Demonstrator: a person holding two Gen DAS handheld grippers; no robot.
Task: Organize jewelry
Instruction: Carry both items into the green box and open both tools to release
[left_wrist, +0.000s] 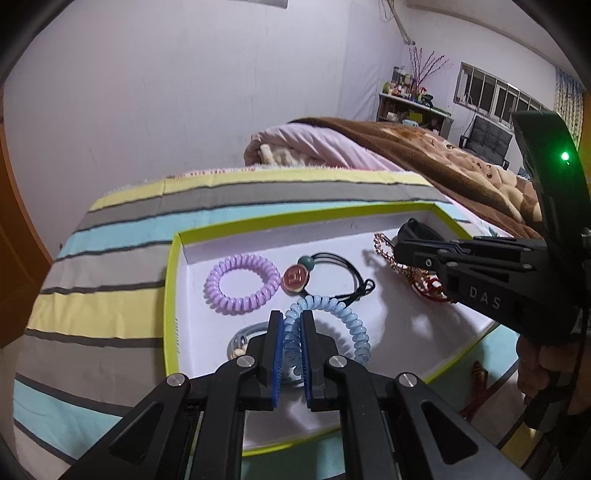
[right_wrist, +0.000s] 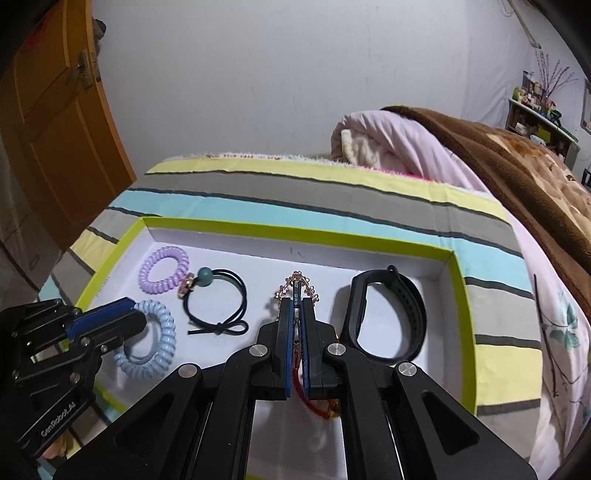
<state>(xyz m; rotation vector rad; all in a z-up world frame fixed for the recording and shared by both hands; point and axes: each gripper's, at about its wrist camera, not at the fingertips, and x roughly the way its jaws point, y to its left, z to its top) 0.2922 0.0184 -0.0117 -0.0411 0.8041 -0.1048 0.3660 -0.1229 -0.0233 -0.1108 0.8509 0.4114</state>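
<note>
Left gripper (left_wrist: 292, 321): I read its jaws as closed on the light-blue spiral hair tie (left_wrist: 343, 325), coil pinched between the blue pads, rest of the loop hanging out to the right over the tray floor. Right gripper (right_wrist: 297, 306): jaws clamped nearly flat on the rose-gold chain bracelet (right_wrist: 295, 286); its top arc sticks out past the fingertips, and a red cord (right_wrist: 314, 402) trails below the pads.

Both pieces sit over the inside of the white tray with the lime-green rim (right_wrist: 291, 230), left one at the near-left part, right one about mid-tray.

Count in the tray:
- spiral hair ties: 2, the blue one in my left jaws and a lilac one (right_wrist: 164, 270) at the far-left corner
- black elastic hair tie with a teal bead and a round pink charm (right_wrist: 216, 301): 1, between the lilac tie and the bracelet, charm touching the lilac coil
- black watch-style band (right_wrist: 386, 317): 1, right end
- clear ring-shaped item (left_wrist: 242, 341) by the left fingers: 1, can't identify it

Tray rests on a striped bedsheet (right_wrist: 332, 199).
</note>
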